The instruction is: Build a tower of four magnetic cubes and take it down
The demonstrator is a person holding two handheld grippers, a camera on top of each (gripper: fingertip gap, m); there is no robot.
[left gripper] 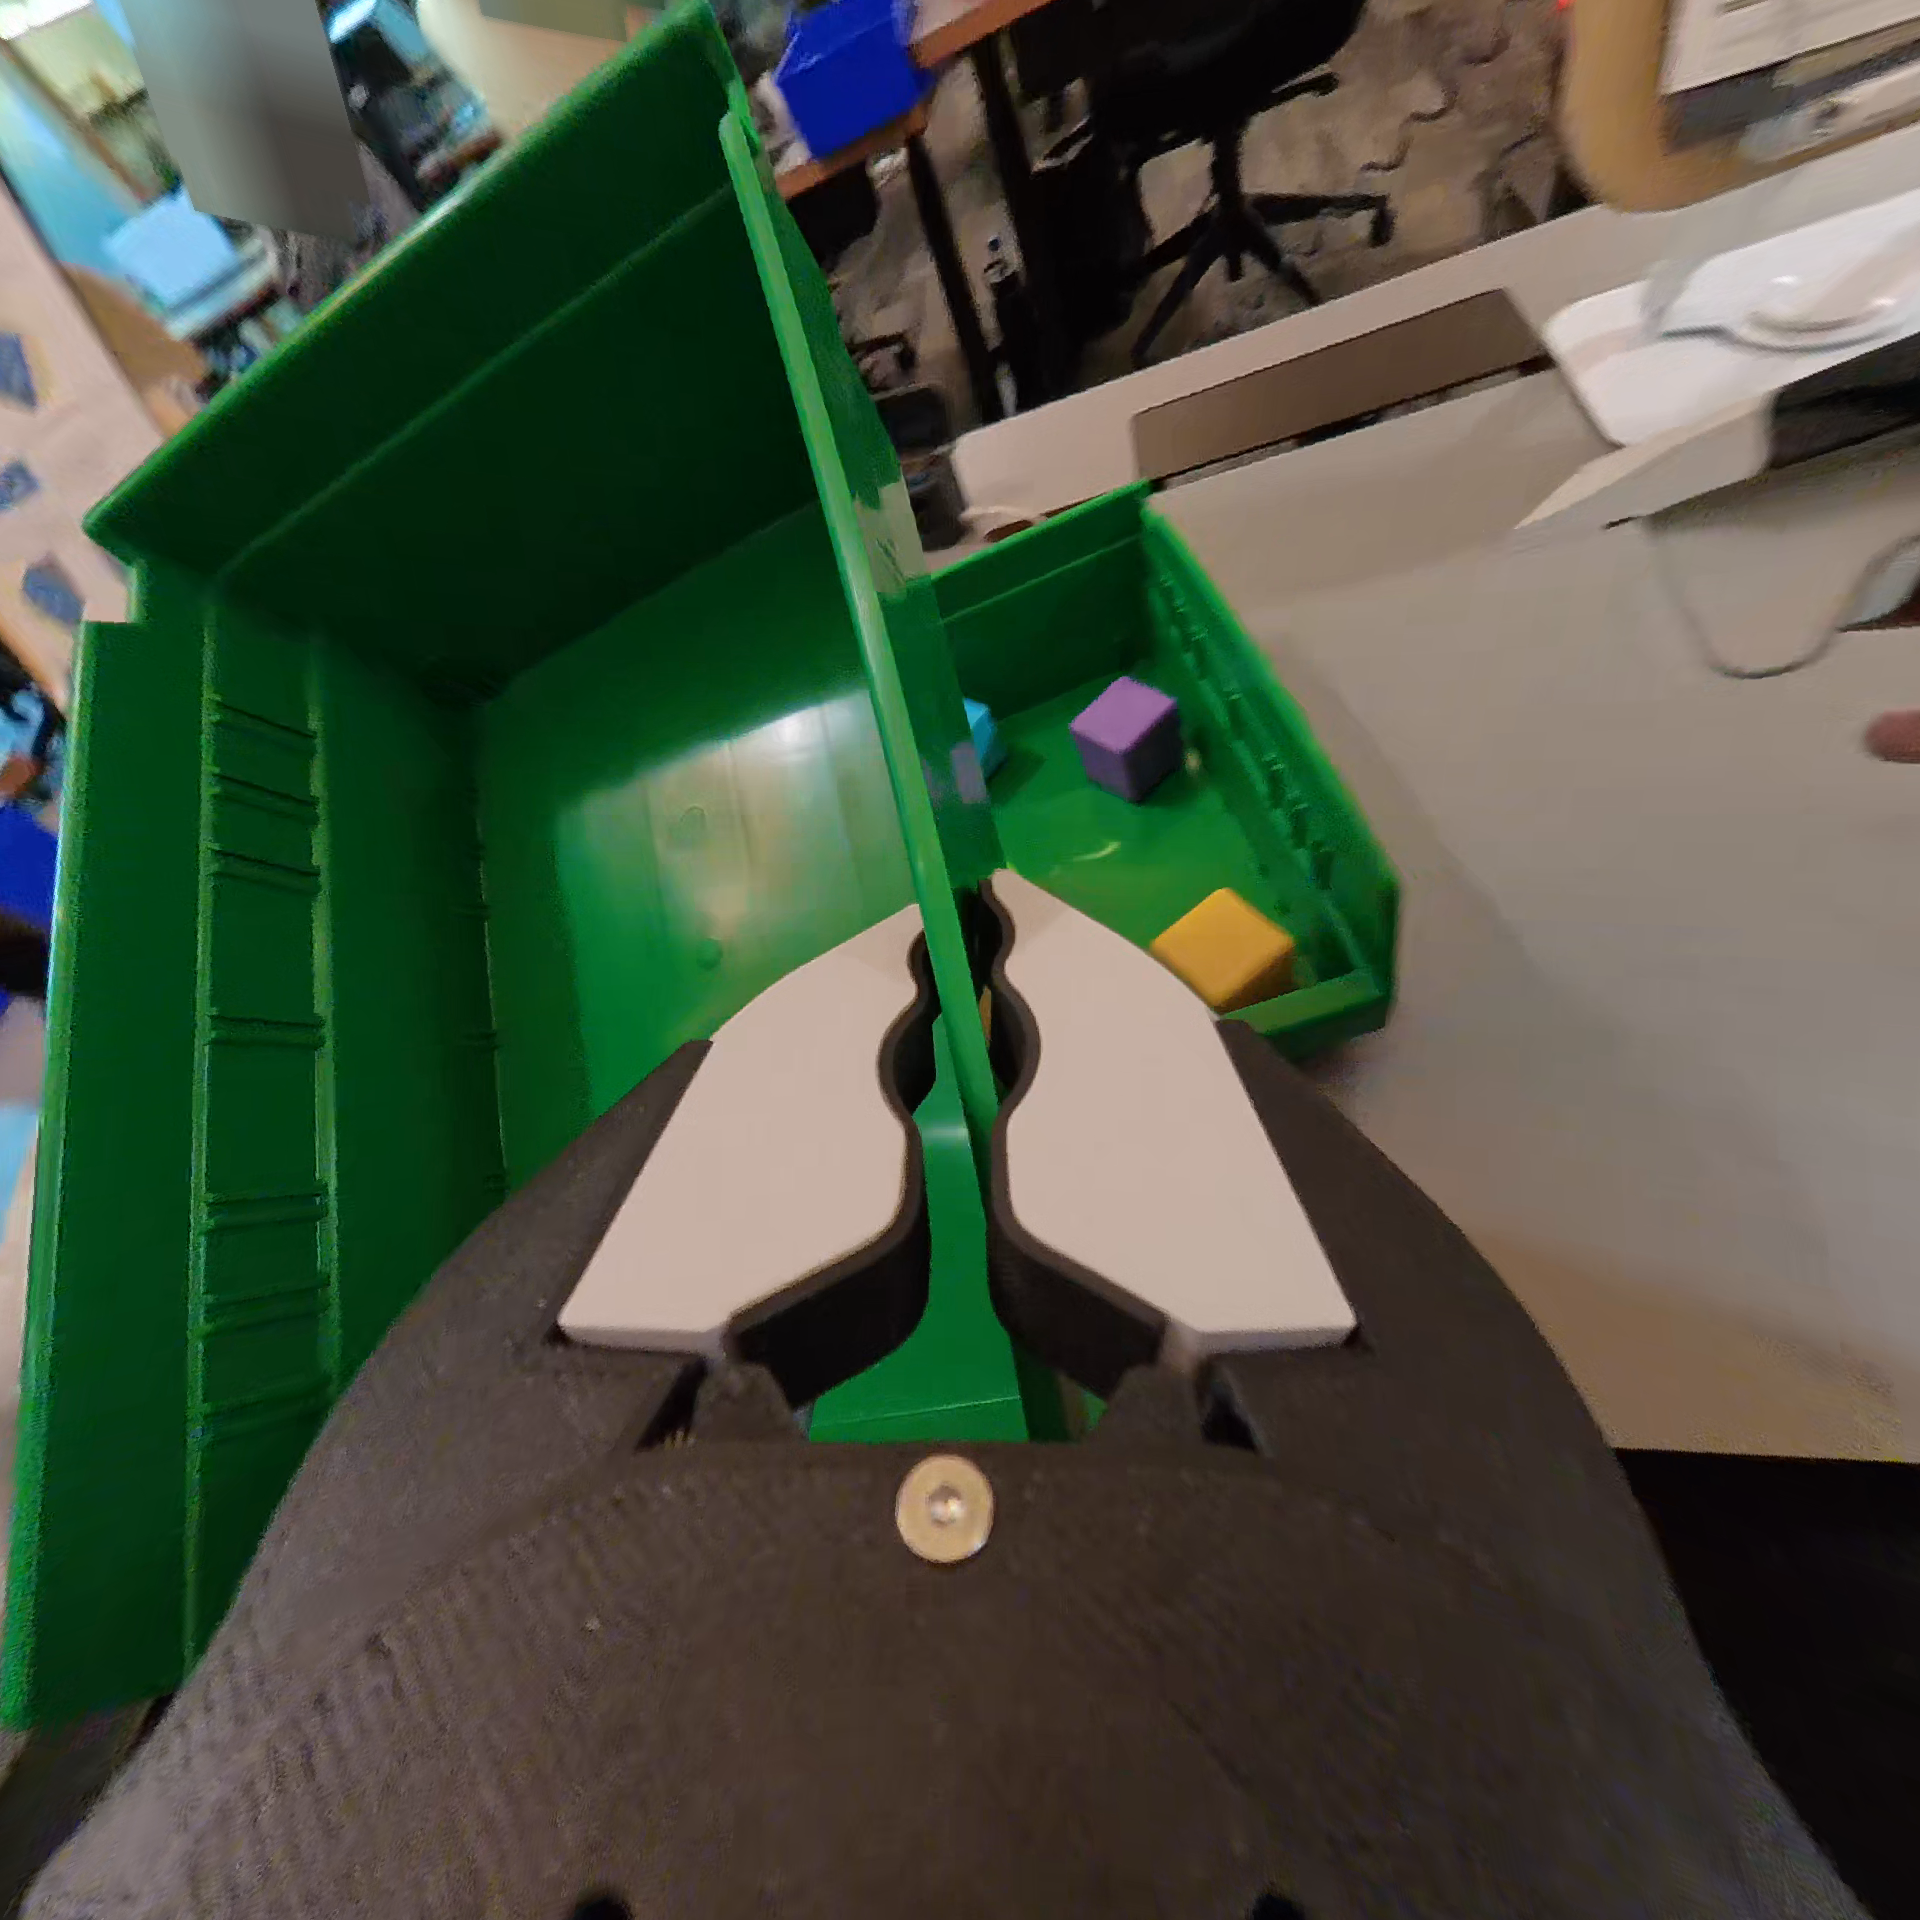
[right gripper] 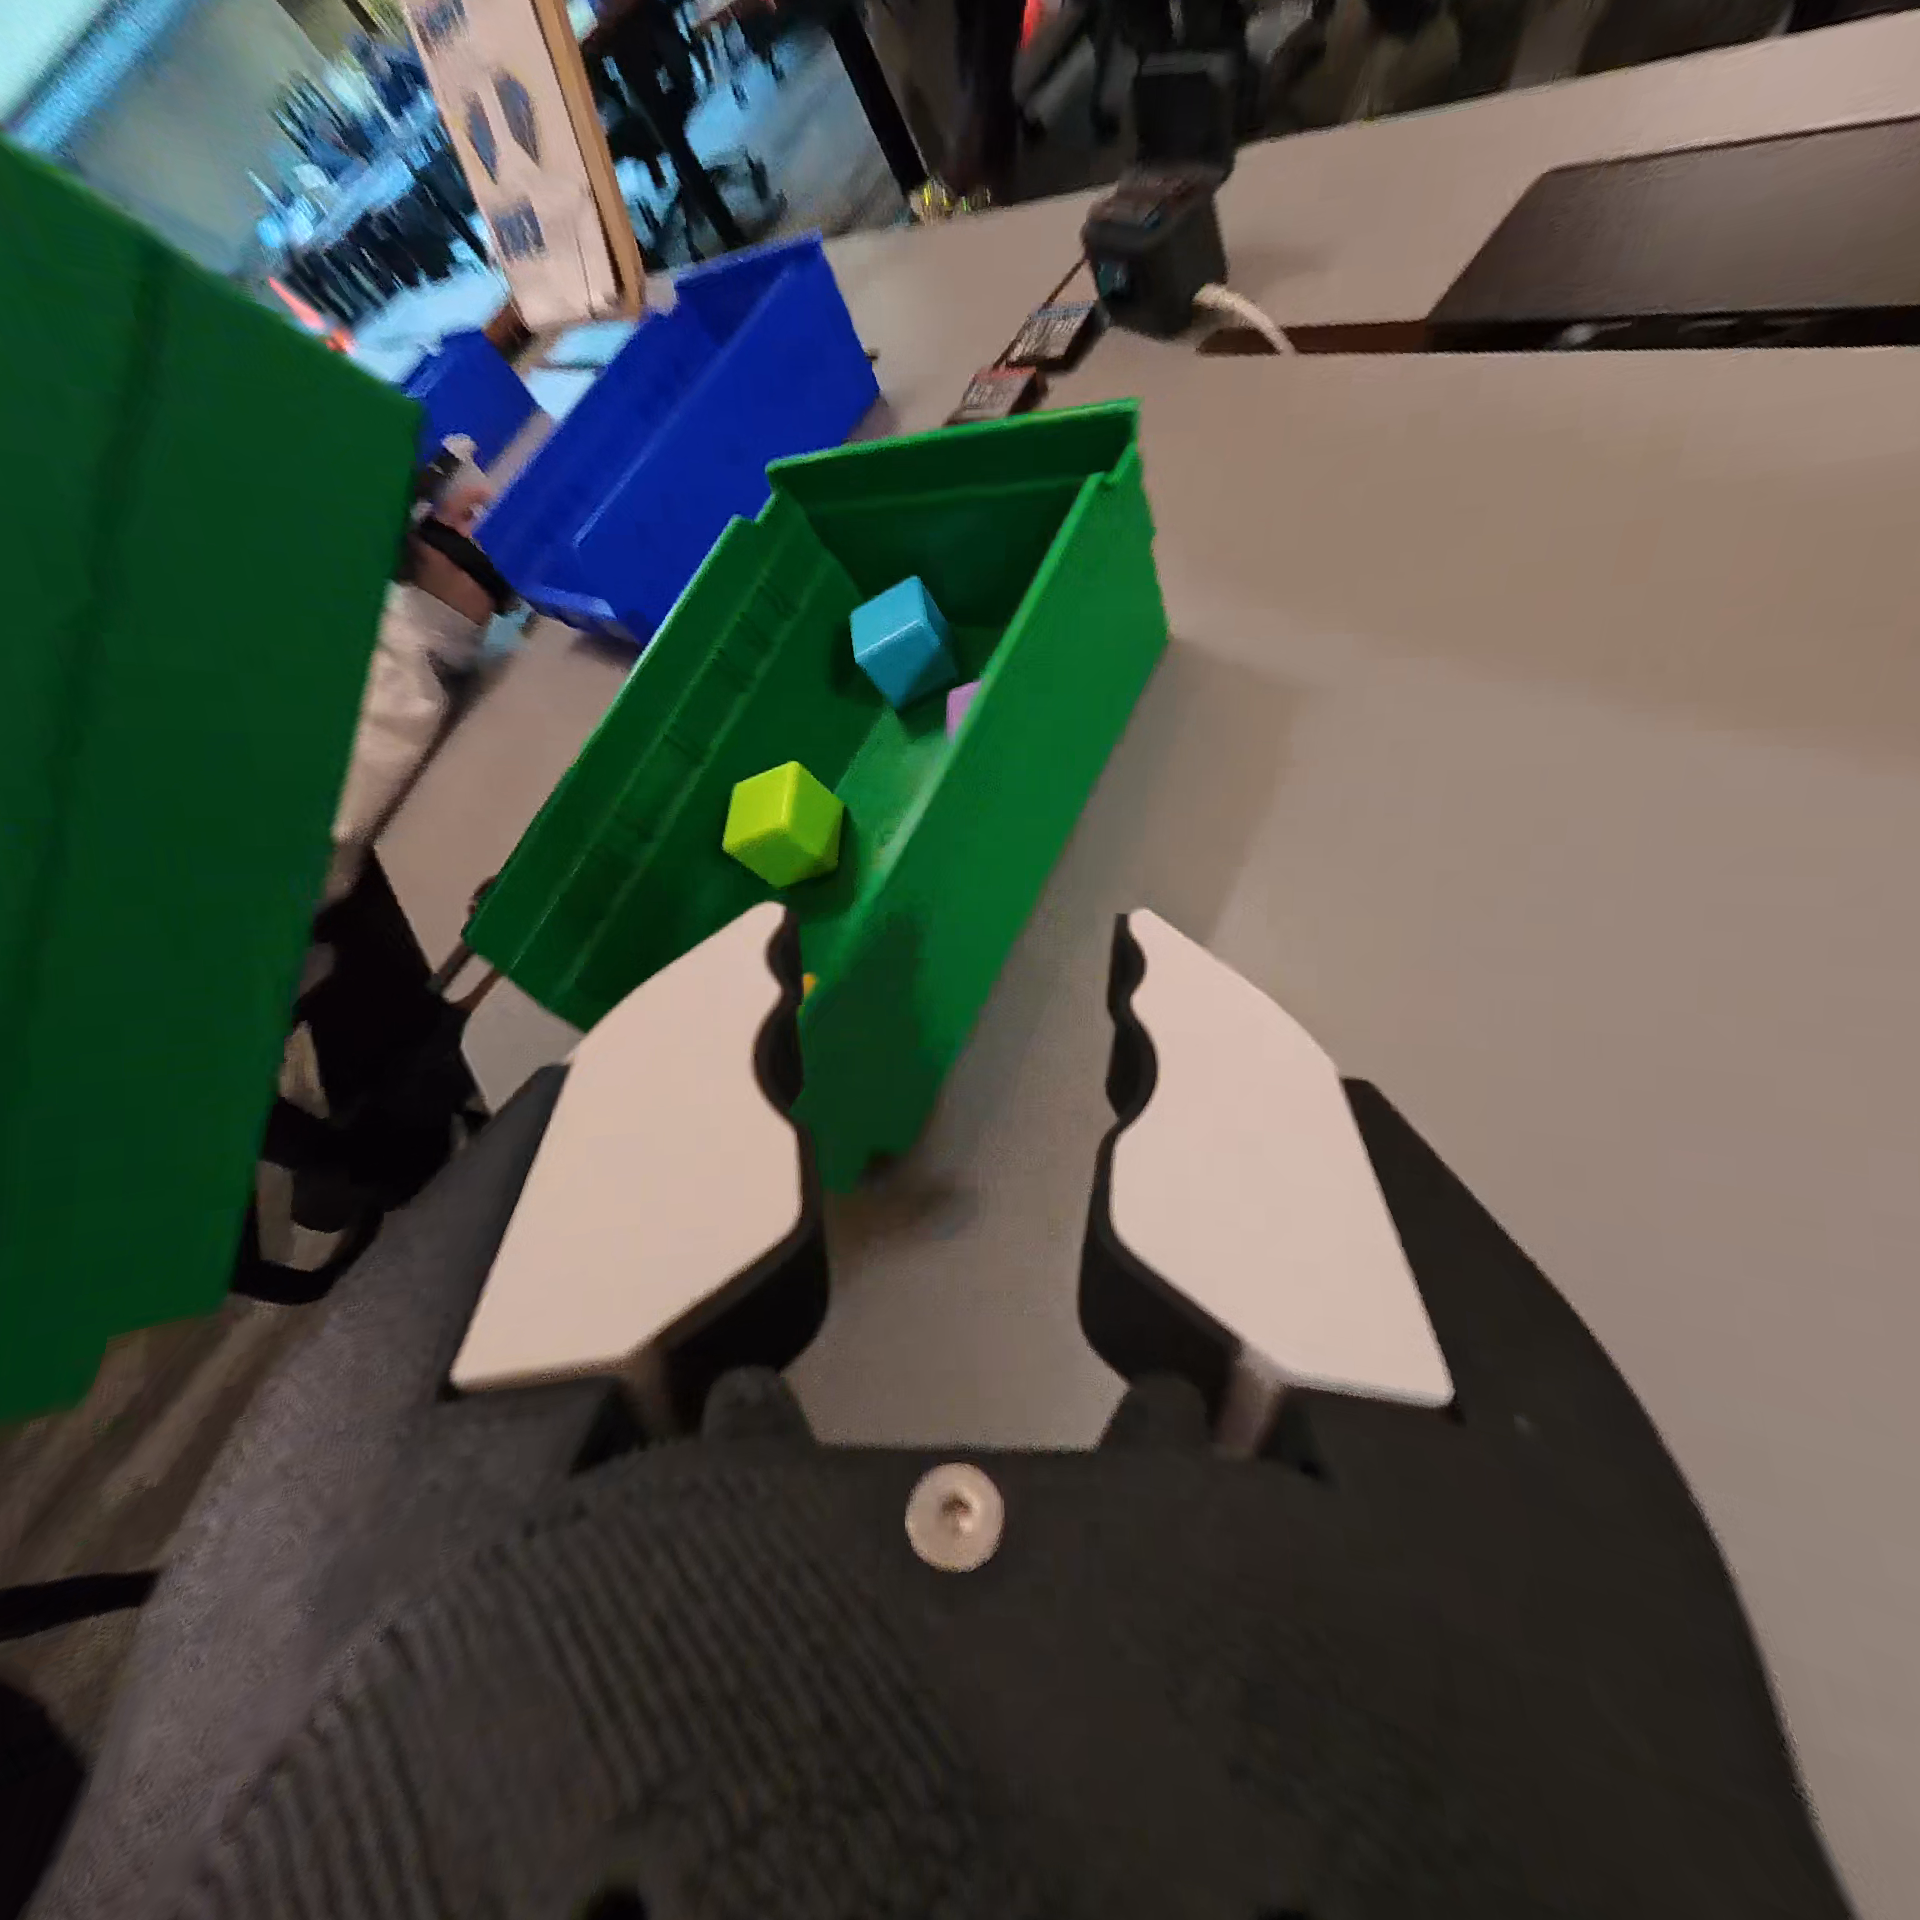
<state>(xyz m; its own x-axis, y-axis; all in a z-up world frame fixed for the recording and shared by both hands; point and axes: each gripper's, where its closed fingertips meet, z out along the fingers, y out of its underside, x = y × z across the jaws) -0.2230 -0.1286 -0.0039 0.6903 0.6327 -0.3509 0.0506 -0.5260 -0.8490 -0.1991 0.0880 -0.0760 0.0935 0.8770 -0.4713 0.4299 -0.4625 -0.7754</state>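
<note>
- The left gripper (left gripper: 961, 935) has its jaws pressed together on the thin side wall of a large green bin (left gripper: 436, 582); the wall runs straight up between the two pale fingers (left gripper: 790, 1122), and the bin is tilted, its open inside facing the camera
- Relative to that held bin, a smaller green bin (left gripper: 1288, 790) lies just beyond its clamped wall, resting on the grey table (left gripper: 1558, 1039)
- Inside the smaller green bin in the left wrist view: a purple cube (left gripper: 1127, 736) towards the far end, a yellow cube (left gripper: 1226, 948) in the near corner, and a blue cube (left gripper: 982, 736) half hidden behind the wall of the held bin
- The right gripper (right gripper: 951, 930) has its jaws wide apart with nothing between the pads; its left finger (right gripper: 665, 1164) overlaps the near end of the smaller green bin (right gripper: 997, 831), though contact cannot be judged
- In the right wrist view the smaller green bin holds a lime cube (right gripper: 782, 823) near its middle and the blue cube (right gripper: 902, 639) farther back; a sliver of the purple cube (right gripper: 961, 707) shows at the right-hand wall
- The large green bin (right gripper: 177, 779) fills the left edge of that view, blurred
- Two blue bins (right gripper: 686, 436) stand beyond the smaller green bin; a dark device (right gripper: 1153, 255) with a white cable sits farther back on the table (right gripper: 1507, 779)
</note>
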